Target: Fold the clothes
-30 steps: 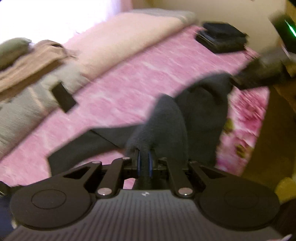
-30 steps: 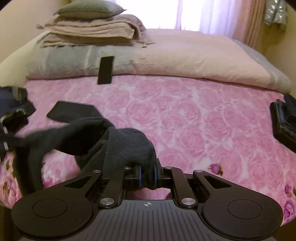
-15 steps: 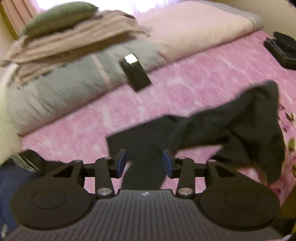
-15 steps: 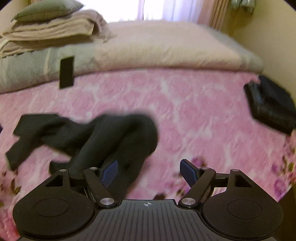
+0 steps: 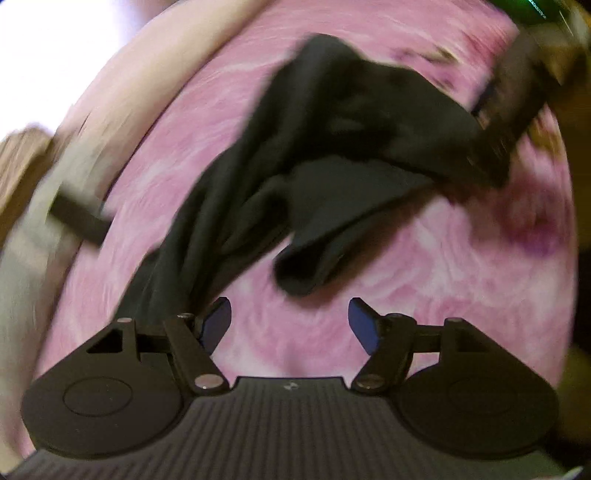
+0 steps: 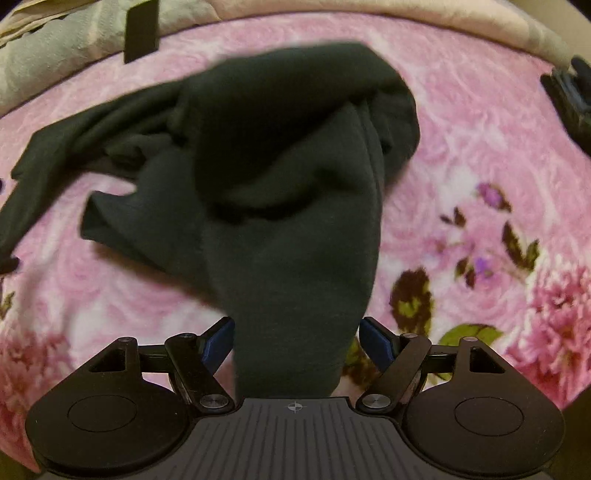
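left wrist: looks steeply down along its fingers (image 5: pixel 218 321), close over the pink bedspread (image 5: pixel 424 266), picture motion-blurred | right wrist: looks steeply down, close over the same bedspread (image 6: pixel 461 140), sharper | shared: dark garment (image 5: pixel 332 155) (image 6: pixel 280 177), the bedspread and a black flat object (image 5: pixel 79 218) (image 6: pixel 142 29) at the bedding's edge
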Demonstrator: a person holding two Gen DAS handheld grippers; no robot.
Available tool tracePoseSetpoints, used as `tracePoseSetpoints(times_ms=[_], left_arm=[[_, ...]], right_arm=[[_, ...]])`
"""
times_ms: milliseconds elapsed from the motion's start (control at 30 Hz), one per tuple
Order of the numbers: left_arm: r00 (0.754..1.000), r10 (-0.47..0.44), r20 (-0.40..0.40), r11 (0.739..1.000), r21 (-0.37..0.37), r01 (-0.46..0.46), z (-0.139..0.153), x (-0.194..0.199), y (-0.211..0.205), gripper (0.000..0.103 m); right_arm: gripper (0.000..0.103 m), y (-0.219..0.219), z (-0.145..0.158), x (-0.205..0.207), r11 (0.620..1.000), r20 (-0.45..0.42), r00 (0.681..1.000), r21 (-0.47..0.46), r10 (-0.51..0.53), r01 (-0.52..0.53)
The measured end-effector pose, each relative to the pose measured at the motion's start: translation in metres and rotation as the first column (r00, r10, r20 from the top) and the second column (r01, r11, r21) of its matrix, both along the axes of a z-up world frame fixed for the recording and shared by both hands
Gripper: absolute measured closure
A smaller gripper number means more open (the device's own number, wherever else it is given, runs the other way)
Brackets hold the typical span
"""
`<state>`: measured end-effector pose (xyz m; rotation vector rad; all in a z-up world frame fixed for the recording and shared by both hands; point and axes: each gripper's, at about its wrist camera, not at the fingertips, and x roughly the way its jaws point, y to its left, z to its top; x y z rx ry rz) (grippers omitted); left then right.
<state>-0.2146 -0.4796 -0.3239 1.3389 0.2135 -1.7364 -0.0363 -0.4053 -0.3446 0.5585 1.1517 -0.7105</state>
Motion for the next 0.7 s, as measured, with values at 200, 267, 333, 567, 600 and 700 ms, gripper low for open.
tracePoseSetpoints(times_ms=[200,267,333,567,600,700], left_arm=[[0.932,-0.248,0.263,0.965,-0.017,0.261,-0.060,-0.065,-0.013,0.039],[0.945,-0.237,0.224,0.971,0.021,0.239,-0.047,-0.079,-0.021,0.061],[0.957,-0.226,0.185,0.974,0.058,0.219,-0.034,-0.092,-0.029,0.090],[0.922,-0.330,-0.204,0.934,0.070,0.350,0.086,-0.202,-0.040,0.095],[0.901,-0.338,-0.271,0.928,0.063,0.367,0.101,-0.218,-0.046,0.095],[0.861,-0.279,-0.426,0.939,0.069,0.338,0.125,-0.256,-0.090,0.094]], right_arm=[[0.094,-0.040,0.010,-0.051,0.998,0.106,0.994,0.060,-0.005,-0.001],[0.095,-0.065,0.030,-0.076,0.996,0.142,0.990,0.092,-0.029,0.016],[0.095,-0.094,0.057,-0.099,0.997,0.159,0.987,0.080,-0.028,0.015],[0.095,-0.203,0.156,-0.154,0.995,0.151,0.987,-0.099,0.046,-0.031],[0.095,-0.221,0.169,-0.158,0.991,0.157,0.986,-0.131,0.058,-0.038],[0.095,-0.270,0.194,-0.153,0.977,0.145,0.984,-0.199,0.105,-0.075]])
